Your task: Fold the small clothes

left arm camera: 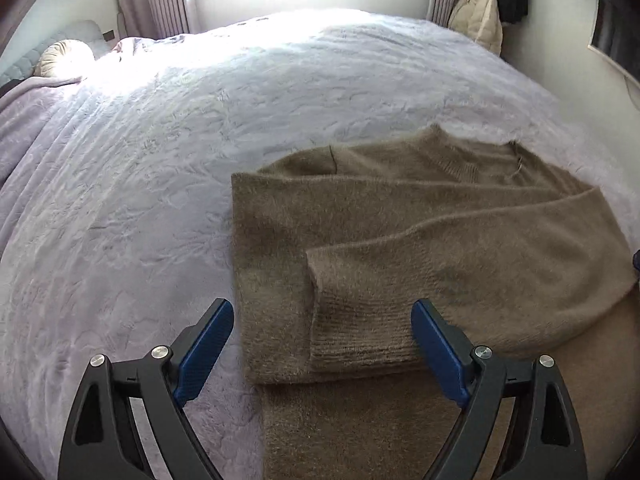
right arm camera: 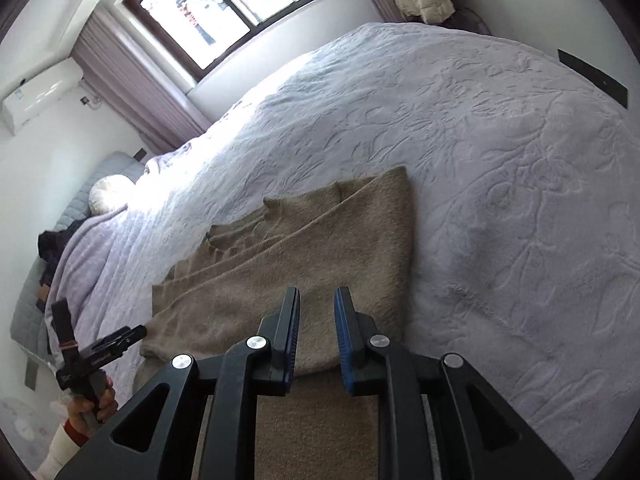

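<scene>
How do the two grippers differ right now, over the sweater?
The left gripper stands wide open, its fingers straddling the folded sleeve cuff; the right gripper has its jaws nearly together, with only a narrow gap. The left sits over the sweater's near left edge; the right sits over its flat middle. Neither holds any fabric.

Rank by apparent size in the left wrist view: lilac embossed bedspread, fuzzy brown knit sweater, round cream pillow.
1. Lilac embossed bedspread
2. Fuzzy brown knit sweater
3. Round cream pillow, though distance shrinks it.
</scene>
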The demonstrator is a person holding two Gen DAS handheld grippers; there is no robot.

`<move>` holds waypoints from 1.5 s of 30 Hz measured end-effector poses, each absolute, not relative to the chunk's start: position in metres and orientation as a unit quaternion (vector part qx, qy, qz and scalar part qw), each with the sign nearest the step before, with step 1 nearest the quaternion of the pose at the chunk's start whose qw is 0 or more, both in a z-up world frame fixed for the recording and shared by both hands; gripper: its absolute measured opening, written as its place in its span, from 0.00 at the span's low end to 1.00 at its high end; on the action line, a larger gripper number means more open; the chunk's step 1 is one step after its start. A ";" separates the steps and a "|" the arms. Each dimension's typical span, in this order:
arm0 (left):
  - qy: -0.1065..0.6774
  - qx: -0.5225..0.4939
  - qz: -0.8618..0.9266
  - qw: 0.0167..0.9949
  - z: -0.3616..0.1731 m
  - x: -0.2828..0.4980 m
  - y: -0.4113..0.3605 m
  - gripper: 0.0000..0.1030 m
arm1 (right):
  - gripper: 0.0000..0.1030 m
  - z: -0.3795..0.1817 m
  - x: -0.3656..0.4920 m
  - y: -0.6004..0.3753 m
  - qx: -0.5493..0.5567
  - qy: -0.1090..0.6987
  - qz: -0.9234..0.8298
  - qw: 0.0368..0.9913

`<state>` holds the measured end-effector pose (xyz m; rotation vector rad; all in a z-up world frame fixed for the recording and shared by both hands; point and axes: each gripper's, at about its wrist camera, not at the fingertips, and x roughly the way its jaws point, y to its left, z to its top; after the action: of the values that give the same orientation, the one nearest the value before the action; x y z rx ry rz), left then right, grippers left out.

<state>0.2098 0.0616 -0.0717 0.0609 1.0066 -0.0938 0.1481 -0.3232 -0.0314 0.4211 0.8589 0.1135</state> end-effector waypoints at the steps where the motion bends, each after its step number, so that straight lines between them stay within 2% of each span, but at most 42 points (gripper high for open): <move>1: 0.489 0.027 -0.041 0.871 -0.079 0.208 0.061 0.89 | 0.21 -0.040 0.150 -0.317 0.187 0.430 0.048 0.882; 3: 0.482 0.003 -0.036 0.875 -0.083 0.205 0.065 0.89 | 0.18 -0.059 0.152 -0.313 0.176 0.458 0.037 0.871; 5: 0.486 -0.011 -0.036 0.873 -0.084 0.206 0.068 0.89 | 0.18 -0.066 0.149 -0.315 0.195 0.449 0.041 0.871; 19: 0.481 0.000 -0.026 0.876 -0.075 0.194 0.067 0.89 | 0.18 -0.059 0.131 -0.324 0.215 0.450 0.043 0.866; 22: 0.482 0.007 -0.026 0.876 -0.072 0.189 0.066 0.89 | 0.24 -0.058 0.124 -0.324 0.211 0.457 0.040 0.863; 24: 0.483 0.012 -0.025 0.875 -0.072 0.185 0.065 0.89 | 0.38 -0.056 0.119 -0.324 0.215 0.454 0.044 0.864; 26: 0.485 0.016 -0.024 0.874 -0.071 0.182 0.064 0.89 | 0.42 -0.053 0.114 -0.323 0.216 0.452 0.043 0.864; 32: 0.476 0.012 -0.020 0.879 -0.066 0.171 0.069 0.89 | 0.42 -0.050 0.101 -0.321 0.216 0.453 0.043 0.864; 38: 0.487 -0.044 -0.058 0.870 -0.066 0.149 0.097 0.89 | 0.42 -0.053 0.076 -0.315 0.221 0.454 0.052 0.862; 45: 0.504 -0.024 -0.054 0.862 -0.072 0.103 0.105 0.89 | 0.42 -0.054 0.048 -0.311 0.232 0.449 0.058 0.861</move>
<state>0.1034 0.1046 -0.0722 -0.0497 1.0565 -0.1127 0.0477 -0.3112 -0.0537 0.4865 0.9429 0.1212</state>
